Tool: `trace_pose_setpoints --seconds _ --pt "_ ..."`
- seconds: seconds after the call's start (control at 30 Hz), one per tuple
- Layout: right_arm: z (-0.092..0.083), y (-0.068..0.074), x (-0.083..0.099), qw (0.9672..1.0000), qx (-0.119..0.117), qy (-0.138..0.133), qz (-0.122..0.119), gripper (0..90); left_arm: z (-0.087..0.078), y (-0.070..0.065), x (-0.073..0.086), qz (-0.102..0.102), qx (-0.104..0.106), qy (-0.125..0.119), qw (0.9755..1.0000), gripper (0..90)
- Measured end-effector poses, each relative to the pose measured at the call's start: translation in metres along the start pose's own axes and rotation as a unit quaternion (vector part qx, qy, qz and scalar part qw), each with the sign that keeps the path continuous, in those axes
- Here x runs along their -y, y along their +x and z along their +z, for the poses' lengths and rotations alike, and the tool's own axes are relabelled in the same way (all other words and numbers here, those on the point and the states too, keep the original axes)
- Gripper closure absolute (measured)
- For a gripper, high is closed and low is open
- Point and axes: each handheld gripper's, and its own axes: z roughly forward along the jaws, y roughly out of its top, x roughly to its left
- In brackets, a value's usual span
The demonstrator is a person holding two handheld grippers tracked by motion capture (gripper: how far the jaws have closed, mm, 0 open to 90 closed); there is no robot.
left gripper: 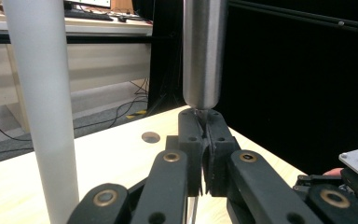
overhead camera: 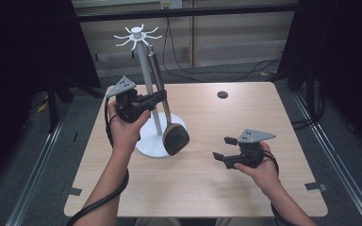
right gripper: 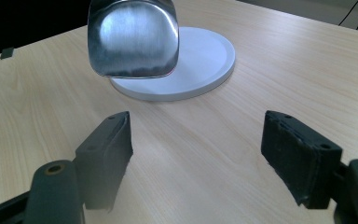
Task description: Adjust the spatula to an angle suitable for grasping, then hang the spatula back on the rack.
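Note:
A white rack with a tall pole (overhead camera: 145, 75), a ring of hooks (overhead camera: 136, 35) on top and a round base (overhead camera: 147, 147) stands left of the table's middle. A metal spatula leans beside the pole, its shiny handle (overhead camera: 154, 66) up near the hooks and its blade (overhead camera: 176, 138) low over the base. Whether it hangs from a hook I cannot tell. My left gripper (overhead camera: 162, 96) is shut on the spatula's thin neck just under the handle (left gripper: 205, 46). My right gripper (overhead camera: 222, 148) rests open near the table's right front, pointing at the blade (right gripper: 133, 37), nothing between its jaws.
A small black disc (overhead camera: 222, 94) lies on the wooden table (overhead camera: 193, 188) near its far edge. Cables run over the floor behind the table. Dark curtains close off both sides.

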Motion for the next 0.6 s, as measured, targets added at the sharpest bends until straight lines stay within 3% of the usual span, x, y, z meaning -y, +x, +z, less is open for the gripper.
trace_pose_setpoints --seconds 0.6 --pt "-0.0069 -0.0022 0.0028 1.0 0.008 0.0 -0.003 23.1 -0.0022 0.0096 0.002 -0.006 -0.004 -0.013 0.9999 84.8"
